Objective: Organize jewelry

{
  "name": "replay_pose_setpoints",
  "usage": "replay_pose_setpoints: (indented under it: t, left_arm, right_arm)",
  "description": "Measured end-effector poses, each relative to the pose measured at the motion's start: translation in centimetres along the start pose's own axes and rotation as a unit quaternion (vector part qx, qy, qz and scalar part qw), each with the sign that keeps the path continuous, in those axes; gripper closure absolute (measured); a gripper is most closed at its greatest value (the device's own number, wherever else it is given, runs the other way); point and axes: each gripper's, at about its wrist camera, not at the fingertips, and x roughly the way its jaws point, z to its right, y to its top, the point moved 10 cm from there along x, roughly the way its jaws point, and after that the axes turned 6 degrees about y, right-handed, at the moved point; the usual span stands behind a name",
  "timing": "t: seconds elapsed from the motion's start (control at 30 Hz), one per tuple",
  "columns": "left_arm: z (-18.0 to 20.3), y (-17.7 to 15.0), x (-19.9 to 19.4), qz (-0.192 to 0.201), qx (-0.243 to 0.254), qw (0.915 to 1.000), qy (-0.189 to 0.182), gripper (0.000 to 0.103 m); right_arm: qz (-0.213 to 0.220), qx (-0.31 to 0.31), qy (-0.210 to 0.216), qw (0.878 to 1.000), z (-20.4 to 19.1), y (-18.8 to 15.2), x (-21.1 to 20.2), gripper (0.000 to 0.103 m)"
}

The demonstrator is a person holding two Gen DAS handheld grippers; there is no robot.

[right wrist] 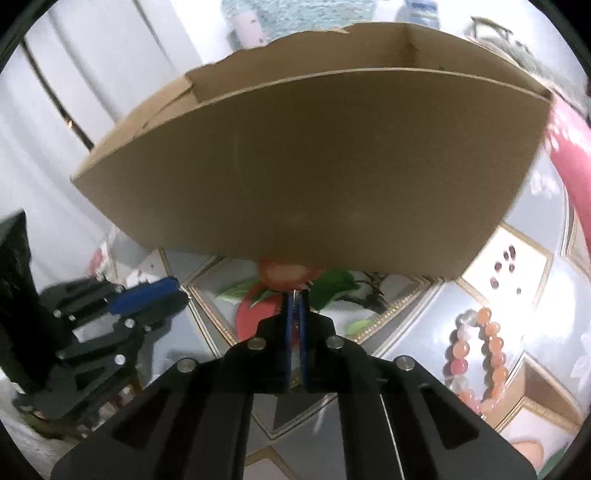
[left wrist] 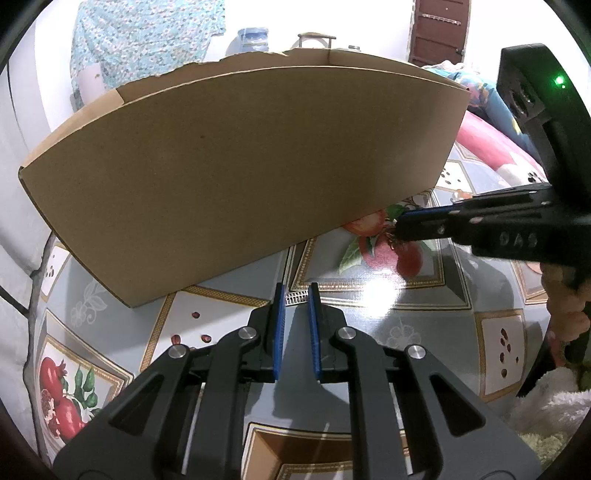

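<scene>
An open brown cardboard box (left wrist: 240,177) stands on the patterned tablecloth; it also fills the right wrist view (right wrist: 325,173). My right gripper (right wrist: 294,295) is nearly shut on a small thin chain piece, low over the cloth just in front of the box; in the left wrist view it (left wrist: 400,230) shows with a small gold chain (left wrist: 392,236) hanging at its tips. My left gripper (left wrist: 295,291) is slightly open and empty, near the box's front wall; it shows at the left of the right wrist view (right wrist: 147,295). A pink and orange bead bracelet (right wrist: 476,354) lies on the cloth to the right.
The fruit-print tablecloth (left wrist: 388,295) covers the table. A pink and blue cloth (left wrist: 491,144) lies behind the box at right. A white fluffy towel (left wrist: 546,406) is at the lower right. A water jug (left wrist: 253,38) and a door (left wrist: 439,29) are far behind.
</scene>
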Motion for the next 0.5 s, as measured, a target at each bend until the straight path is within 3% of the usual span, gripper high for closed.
replay_pose_setpoints:
  t: [0.3, 0.5]
  left_arm:
    - [0.1, 0.0, 0.0, 0.004, 0.003, 1.0, 0.0, 0.092]
    - [0.2, -0.1, 0.0, 0.003, 0.006, 1.0, 0.001, 0.092]
  right_arm:
    - [0.031, 0.063, 0.045, 0.997, 1.4, -0.5, -2.8, 0.101]
    - [0.02, 0.037, 0.031, 0.999, 1.1, -1.4, -3.4, 0.098]
